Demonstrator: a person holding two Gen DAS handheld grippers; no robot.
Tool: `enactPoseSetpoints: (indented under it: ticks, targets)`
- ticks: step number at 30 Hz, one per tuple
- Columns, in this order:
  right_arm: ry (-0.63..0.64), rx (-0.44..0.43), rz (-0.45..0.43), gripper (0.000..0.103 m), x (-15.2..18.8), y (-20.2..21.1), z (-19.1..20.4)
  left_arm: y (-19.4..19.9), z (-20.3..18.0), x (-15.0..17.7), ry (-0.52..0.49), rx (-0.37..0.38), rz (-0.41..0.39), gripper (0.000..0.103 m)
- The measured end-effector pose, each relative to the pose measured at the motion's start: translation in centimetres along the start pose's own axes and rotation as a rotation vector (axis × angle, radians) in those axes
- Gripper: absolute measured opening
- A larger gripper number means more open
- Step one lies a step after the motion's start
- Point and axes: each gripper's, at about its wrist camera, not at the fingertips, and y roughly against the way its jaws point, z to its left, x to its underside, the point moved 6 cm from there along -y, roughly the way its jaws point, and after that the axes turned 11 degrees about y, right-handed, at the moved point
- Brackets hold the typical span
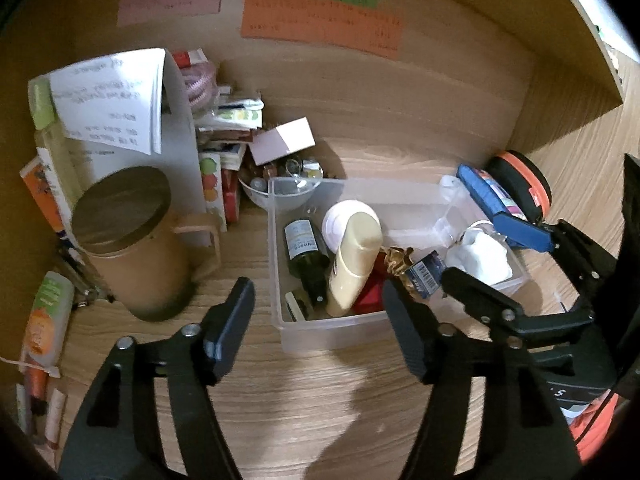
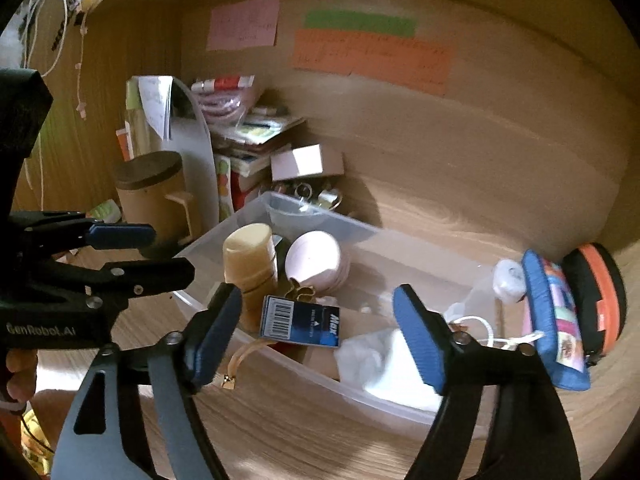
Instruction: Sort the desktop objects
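Observation:
A clear plastic bin [image 1: 276,248] stands on the wooden desk. In it lie a cream bottle [image 1: 356,256], a dark bottle [image 1: 304,248], a pink round jar [image 1: 340,220], a white cloth [image 1: 480,256] and a blue barcode box [image 1: 426,276]. My left gripper [image 1: 316,300] hangs open over the bin's near end, holding nothing. In the right wrist view my right gripper [image 2: 318,304] is open above the bin [image 2: 360,224]. The blue box [image 2: 300,322] leans between its blue pads [image 2: 416,340], untouched. The left gripper [image 2: 148,256] shows at the left edge.
A brown lidded mug [image 1: 132,240] and leaning papers [image 1: 120,100] stand left of the bin. A small bowl of clips [image 1: 280,192] sits behind it. A blue pencil case [image 2: 556,320] and an orange-black round case [image 2: 596,296] are at the right. Tubes [image 1: 48,320] lie far left.

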Motion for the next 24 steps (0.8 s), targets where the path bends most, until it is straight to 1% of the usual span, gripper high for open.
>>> enactPoseSetpoints:
  ticks: [1, 3, 5, 9, 12, 14, 17, 19, 21, 24]
  targets:
    - [0.005, 0.013, -0.003, 0.080, 0.0, 0.3, -0.1, 0.3, 0.0, 0.0, -0.002, -0.007, -0.007, 0.075]
    - [0.008, 0.034, -0.002, 0.080, 0.2, 0.9, -0.2, 0.9, -0.2, 0.0, -0.002, -0.015, -0.019, 0.089]
    - [0.002, 0.044, -0.001, 0.081, 0.4, 1.6, -0.5, 1.8, -0.4, 0.1, 0.006, -0.022, -0.036, 0.097]
    - [-0.043, 0.048, -0.015, 0.082, 1.1, 3.4, -1.2, 3.4, -0.5, 0.5, 0.002, -0.066, -0.077, 0.098]
    - [-0.095, 0.060, -0.037, 0.089, 1.7, 5.3, -1.9, 4.5, -0.8, 1.2, 0.002, -0.075, -0.102, 0.100]
    - [-0.118, 0.074, -0.053, 0.096, 2.0, 6.5, -2.1, 5.2, -1.1, 1.6, -0.001, -0.076, -0.119, 0.101]
    - [-0.138, 0.103, -0.084, 0.102, 2.4, 8.5, -2.2, 5.6, -1.8, 2.6, -0.026, -0.102, -0.113, 0.101]
    - [-0.142, 0.121, -0.096, 0.103, 2.7, 9.6, -2.1, 5.7, -2.0, 3.1, -0.036, -0.120, -0.114, 0.101]
    - [-0.148, 0.139, -0.109, 0.103, 3.0, 10.8, -2.0, 6.0, -2.2, 3.7, -0.030, -0.116, -0.118, 0.101]
    - [-0.161, 0.139, -0.127, 0.103, 3.4, 12.2, -1.6, 6.3, -2.1, 4.3, -0.006, -0.109, -0.110, 0.101]
